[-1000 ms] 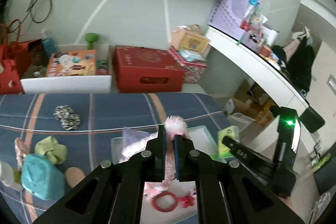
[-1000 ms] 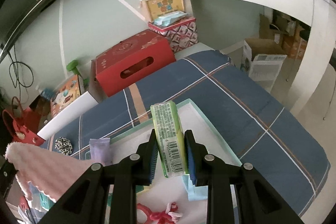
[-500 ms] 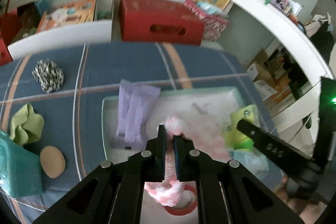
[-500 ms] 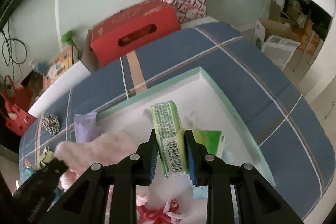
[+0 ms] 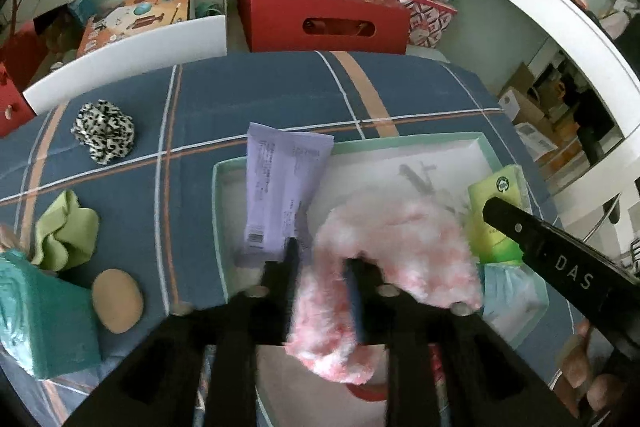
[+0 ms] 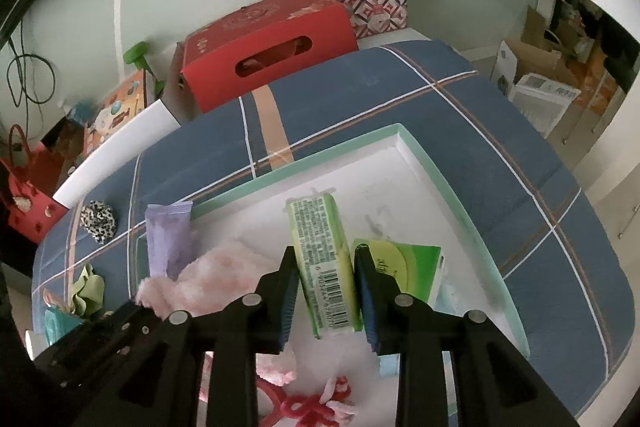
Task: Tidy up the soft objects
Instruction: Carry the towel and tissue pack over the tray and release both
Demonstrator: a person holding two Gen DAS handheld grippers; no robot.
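A white tray with a mint rim (image 5: 216,211) lies on the blue plaid cover. A fluffy pink cloth (image 5: 392,239) is heaped in it, one end still between the fingers of my left gripper (image 5: 324,275). Those jaws are opening and stand apart, blurred, not pinching the cloth. My right gripper (image 6: 325,267) holds a green tissue pack (image 6: 320,239) upright just over the tray (image 6: 320,171). Its jaws are beginning to open while the pads still touch the pack. A purple packet (image 5: 280,187) leans over the tray's far left rim. A second green pack (image 6: 404,263) lies right of the held one.
Left of the tray on the cover lie a leopard scrunchie (image 5: 103,135), a green cloth (image 5: 64,231), a tan round pad (image 5: 117,301) and a teal pack (image 5: 40,323). A red hair tie (image 6: 304,403) sits at the tray's near end. A red box (image 5: 320,15) stands behind the bed.
Both grippers came down over the tray. The left jaws have parted and the pink cloth has settled into the tray. The right jaws stand slightly wider around the green pack.
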